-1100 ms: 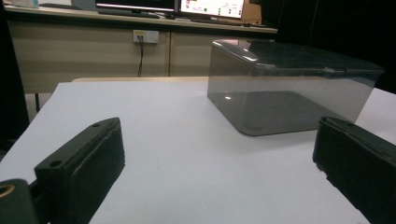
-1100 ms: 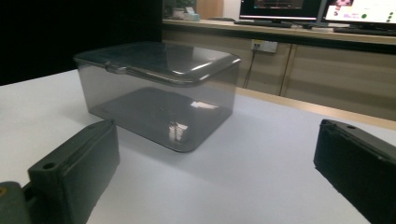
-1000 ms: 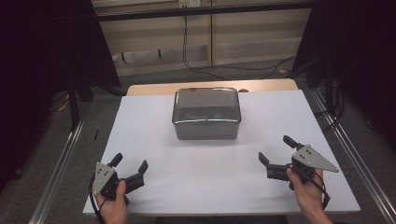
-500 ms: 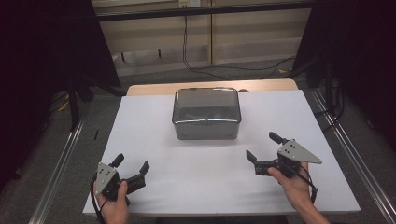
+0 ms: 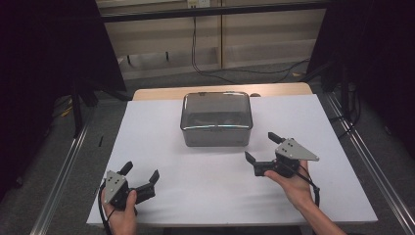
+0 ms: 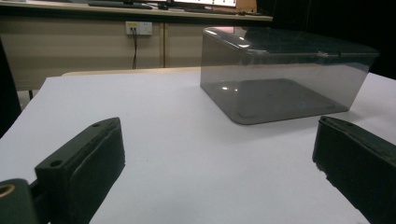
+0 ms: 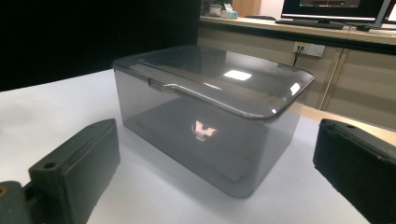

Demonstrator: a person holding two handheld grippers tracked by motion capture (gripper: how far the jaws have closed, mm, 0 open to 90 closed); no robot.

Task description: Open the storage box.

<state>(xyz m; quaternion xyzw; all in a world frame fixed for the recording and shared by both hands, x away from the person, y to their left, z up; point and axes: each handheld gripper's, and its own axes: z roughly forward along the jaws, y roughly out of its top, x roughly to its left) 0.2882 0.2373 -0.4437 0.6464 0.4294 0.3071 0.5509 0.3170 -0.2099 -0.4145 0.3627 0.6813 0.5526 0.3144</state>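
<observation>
- Smoky see-through box (image 5: pixel 217 119) with lid on, at the far middle of the white table (image 5: pixel 195 176), lid closed flat over the walls.
- Nothing discernible inside through the tinted walls in the left gripper view; only the dark base and light reflections.
- Left gripper (image 5: pixel 142 177) low at the near left of the table, held in a hand (image 5: pixel 120 215) from the bottom edge, jaws spread wide and empty.
- From the left gripper view: box (image 6: pixel 285 74) ahead and to the right, well apart from the jaws, bare white table between.
- Right gripper (image 5: pixel 262 147) at the near right, held in a hand (image 5: pixel 296 188), grey three-cornered plate (image 5: pixel 296 149) on top, jaws parted with nothing between them.
- Aimed toward the box's near right corner; close to it yet not touching, a strip of table showing between jaws and wall in the high view.
- From the right gripper view: box (image 7: pixel 210 116) large and near, framed between the two black jaws, one corner turned toward the camera, a lid tab (image 7: pixel 163 85) on the facing edge.
- Pale reflection on the box wall in that view, and a bright rectangle of light on the lid.
- Beyond the table: wooden cabinets (image 5: pixel 220 34), a wall socket (image 6: pixel 138 28) with a cable hanging down, monitors (image 7: pixel 336 9) on a counter.
</observation>
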